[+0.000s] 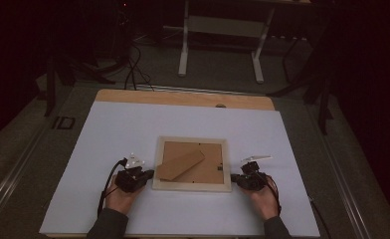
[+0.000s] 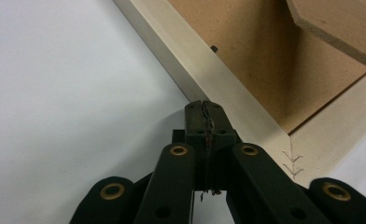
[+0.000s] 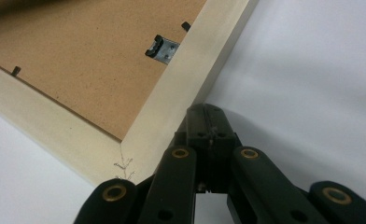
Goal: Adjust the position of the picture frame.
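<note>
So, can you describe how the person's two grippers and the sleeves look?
Both grippers are black. The left gripper and the right gripper each carry a pale three-cornered plate on top and trail a black cable. Seen close, in the left gripper view and the right gripper view, the jaws hang on black link arms with brass-coloured rivets. The sleeves are dark grey.

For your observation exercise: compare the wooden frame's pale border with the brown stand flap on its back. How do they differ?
The frame border is pale cream; the stand flap is brown fibreboard. The border forms a square outline lying flat on the table; the flap is one slanted strip, its free end lifted off the backing in the left gripper view. Both belong to the same face-down picture frame.
</note>
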{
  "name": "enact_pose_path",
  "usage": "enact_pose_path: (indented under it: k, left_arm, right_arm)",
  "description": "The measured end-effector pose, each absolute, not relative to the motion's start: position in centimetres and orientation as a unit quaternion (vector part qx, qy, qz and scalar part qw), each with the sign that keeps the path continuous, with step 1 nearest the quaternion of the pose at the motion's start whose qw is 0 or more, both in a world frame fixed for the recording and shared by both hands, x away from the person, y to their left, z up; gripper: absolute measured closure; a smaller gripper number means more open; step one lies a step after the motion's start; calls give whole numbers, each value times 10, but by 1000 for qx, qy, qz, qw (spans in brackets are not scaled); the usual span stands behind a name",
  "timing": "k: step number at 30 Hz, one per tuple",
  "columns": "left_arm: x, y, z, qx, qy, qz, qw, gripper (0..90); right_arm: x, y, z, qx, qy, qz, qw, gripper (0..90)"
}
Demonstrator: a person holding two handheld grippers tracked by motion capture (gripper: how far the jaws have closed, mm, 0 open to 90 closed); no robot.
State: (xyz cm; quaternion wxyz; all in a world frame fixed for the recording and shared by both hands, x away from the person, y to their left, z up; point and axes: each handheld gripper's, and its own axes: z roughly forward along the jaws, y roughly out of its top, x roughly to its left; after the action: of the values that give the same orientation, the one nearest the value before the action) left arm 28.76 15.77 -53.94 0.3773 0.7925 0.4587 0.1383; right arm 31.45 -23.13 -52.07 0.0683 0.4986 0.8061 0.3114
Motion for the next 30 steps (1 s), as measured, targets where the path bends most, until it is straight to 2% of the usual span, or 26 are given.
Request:
enact_pose_path:
  k: [30]
  left_arm:
    - [298, 171, -537, 773, 488, 150, 377, 900]
  right_arm:
    - [328, -208, -522, 493, 808, 309, 92, 900]
